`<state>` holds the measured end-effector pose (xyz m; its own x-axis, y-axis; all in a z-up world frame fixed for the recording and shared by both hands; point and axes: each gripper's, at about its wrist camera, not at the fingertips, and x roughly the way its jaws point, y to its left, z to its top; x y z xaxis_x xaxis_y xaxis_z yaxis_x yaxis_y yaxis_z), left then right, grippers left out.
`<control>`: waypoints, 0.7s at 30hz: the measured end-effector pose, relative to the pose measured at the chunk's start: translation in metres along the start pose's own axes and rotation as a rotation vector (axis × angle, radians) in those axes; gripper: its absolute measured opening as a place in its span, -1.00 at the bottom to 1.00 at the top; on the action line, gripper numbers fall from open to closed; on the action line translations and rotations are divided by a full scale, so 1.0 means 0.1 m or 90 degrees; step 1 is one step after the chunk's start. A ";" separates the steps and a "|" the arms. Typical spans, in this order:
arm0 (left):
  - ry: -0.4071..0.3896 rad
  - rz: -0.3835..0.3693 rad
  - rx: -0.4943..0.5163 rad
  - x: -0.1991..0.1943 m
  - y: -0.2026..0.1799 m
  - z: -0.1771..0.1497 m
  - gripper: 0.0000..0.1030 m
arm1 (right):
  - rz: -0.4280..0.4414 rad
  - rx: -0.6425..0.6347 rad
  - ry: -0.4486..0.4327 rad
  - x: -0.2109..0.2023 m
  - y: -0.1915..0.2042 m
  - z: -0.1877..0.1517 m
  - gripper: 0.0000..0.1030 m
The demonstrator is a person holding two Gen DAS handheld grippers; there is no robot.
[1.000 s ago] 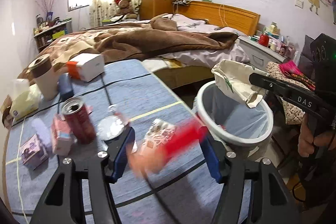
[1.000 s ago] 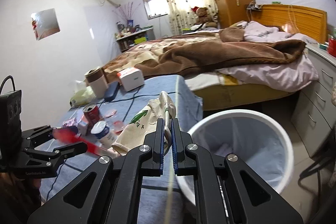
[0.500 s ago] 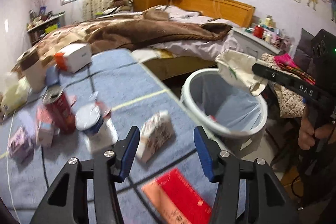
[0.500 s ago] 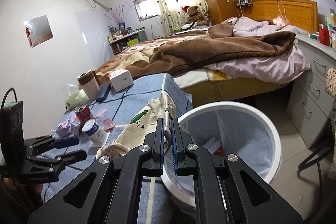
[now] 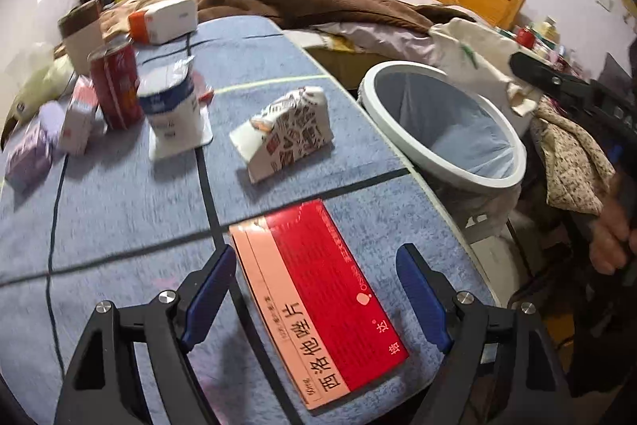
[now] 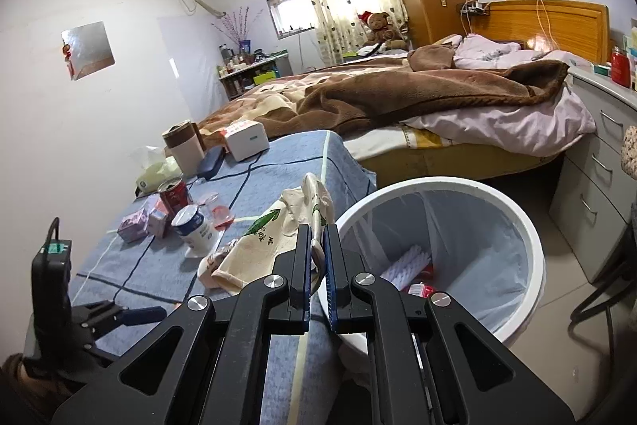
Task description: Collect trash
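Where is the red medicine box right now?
In the left wrist view the red medicine box lies flat on the blue table between the open fingers of the left hand-held gripper, nearer than the patterned carton, left of the trash bin.

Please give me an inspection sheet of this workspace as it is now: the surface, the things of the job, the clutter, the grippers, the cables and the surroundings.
Surface: table covered by a blue cloth with dark grid lines.
Job's things: red medicine box lying flat near the table's edge; patterned carton on its side; white bin beside the table, lined, some trash inside.
Clutter: red can, white-and-blue tub, small pink and purple boxes, white box.
Grippers: left gripper open, straddling the red box; right gripper shut on a cream paper bag next to the bin's rim.
Cables: a thin dark cable across the cloth.
Surroundings: unmade bed, wardrobe, drawers.
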<state>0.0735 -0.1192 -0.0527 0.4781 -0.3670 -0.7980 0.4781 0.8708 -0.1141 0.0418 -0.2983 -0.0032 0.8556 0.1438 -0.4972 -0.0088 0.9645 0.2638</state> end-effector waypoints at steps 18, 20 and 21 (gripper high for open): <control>0.003 0.053 -0.035 0.10 -0.07 -0.11 0.37 | 0.009 0.004 -0.016 -0.11 -0.07 -0.06 -0.88; -0.006 0.050 -0.043 0.09 -0.05 -0.10 0.37 | 0.007 0.008 -0.017 -0.11 -0.07 -0.07 -0.88; -0.008 0.046 -0.043 0.07 -0.05 -0.10 0.37 | 0.006 0.009 -0.018 -0.12 -0.07 -0.07 -0.88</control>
<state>0.0678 -0.1227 -0.0638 0.5188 -0.3060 -0.7982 0.3916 0.9151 -0.0963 0.0284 -0.3051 -0.0048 0.8698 0.1468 -0.4711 -0.0104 0.9600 0.2799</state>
